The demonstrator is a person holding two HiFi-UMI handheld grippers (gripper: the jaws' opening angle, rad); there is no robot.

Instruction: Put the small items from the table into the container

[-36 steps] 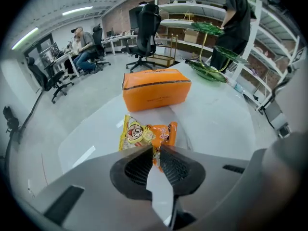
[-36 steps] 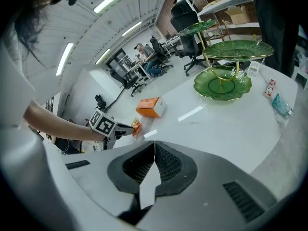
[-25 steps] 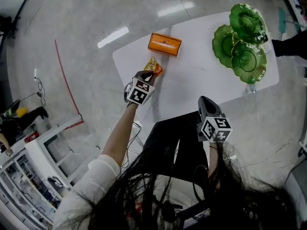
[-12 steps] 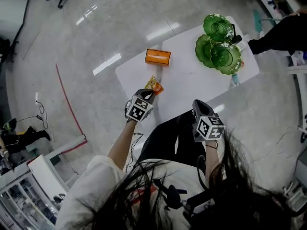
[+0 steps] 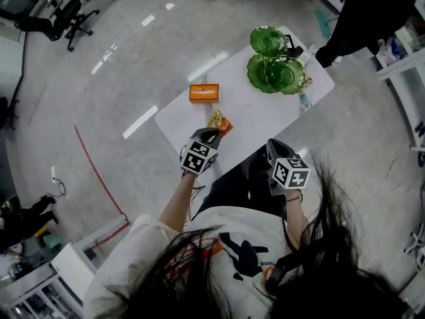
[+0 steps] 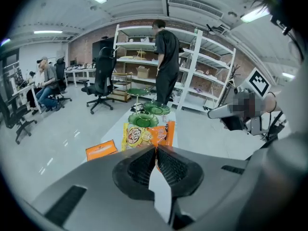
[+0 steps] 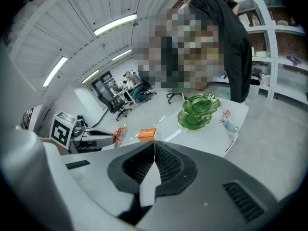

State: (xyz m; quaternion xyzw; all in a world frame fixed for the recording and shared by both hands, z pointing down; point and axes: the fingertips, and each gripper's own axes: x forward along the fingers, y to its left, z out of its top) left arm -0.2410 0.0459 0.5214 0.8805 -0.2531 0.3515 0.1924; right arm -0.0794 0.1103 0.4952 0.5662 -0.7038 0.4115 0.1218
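Left gripper (image 5: 214, 135) pinching yellow-orange snack packet (image 5: 221, 121) by edge; carry toward green glass dishes (image 5: 253, 66), upper right; hold pinch firm. Right gripper (image 5: 273, 146) pressed together, empty

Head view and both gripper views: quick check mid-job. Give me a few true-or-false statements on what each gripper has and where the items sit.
1. The left gripper is shut on the snack packet. True.
2. The right gripper holds the orange box. False: its jaws are together on nothing, and the box lies on the table.
3. The green dishes stand at the table's far end, away from both grippers. True.
4. Nobody else is near the table. False: a person in black stands just beyond the far end, beside the dishes.
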